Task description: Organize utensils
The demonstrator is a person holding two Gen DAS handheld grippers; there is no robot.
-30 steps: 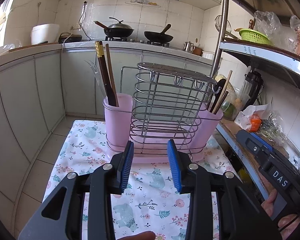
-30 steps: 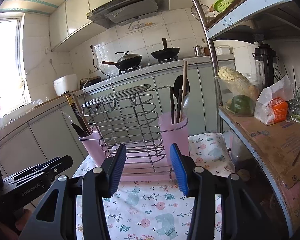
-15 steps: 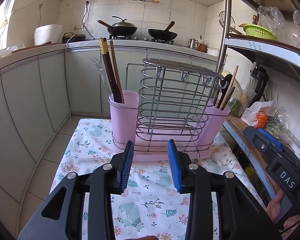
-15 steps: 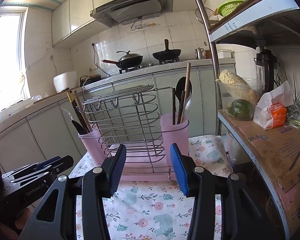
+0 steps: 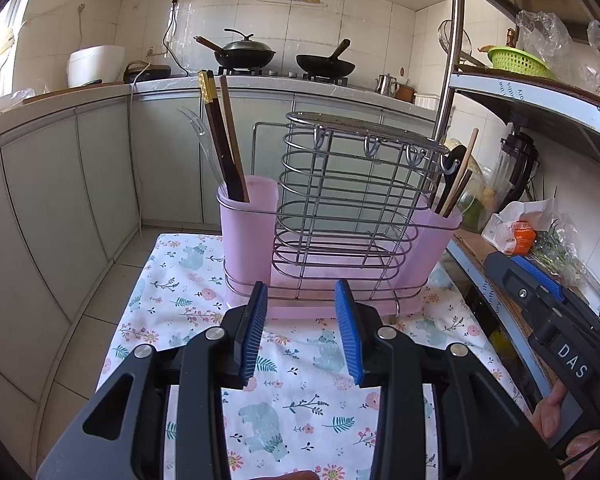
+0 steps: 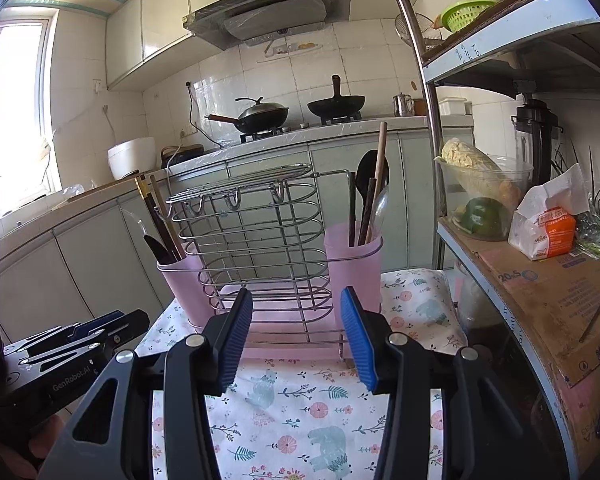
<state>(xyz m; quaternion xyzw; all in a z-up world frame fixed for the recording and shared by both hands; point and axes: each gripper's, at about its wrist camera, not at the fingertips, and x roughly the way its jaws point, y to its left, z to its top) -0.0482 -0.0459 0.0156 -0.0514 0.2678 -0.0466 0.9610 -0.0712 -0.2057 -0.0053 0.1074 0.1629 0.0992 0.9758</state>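
Utensils stand in a wire rack [image 5: 340,216] with a pink cup at each end, set on a table under a flowered cloth [image 5: 300,392]. Going left to right, we see the left cup [image 5: 248,224] holding dark chopsticks [image 5: 220,136] and a clear plastic fork [image 5: 198,132], leaning left above the rim. The rack's middle basket [image 5: 348,184] is bare wire with three hooks along its top. The right cup [image 6: 354,264] holds a black spoon [image 6: 370,172], a wooden handle [image 6: 380,152] and a clear spoon [image 6: 380,210].

We hold our left gripper [image 5: 302,332] spread and gripping nothing, just short of the rack's front edge. Our right gripper [image 6: 296,336] is likewise spread apart and bare, facing the rack's right half. Bare cloth lies between the grippers and the rack. A shelf unit [image 6: 520,280] crowds the table's right edge; floor [image 5: 100,280] opens along the left.
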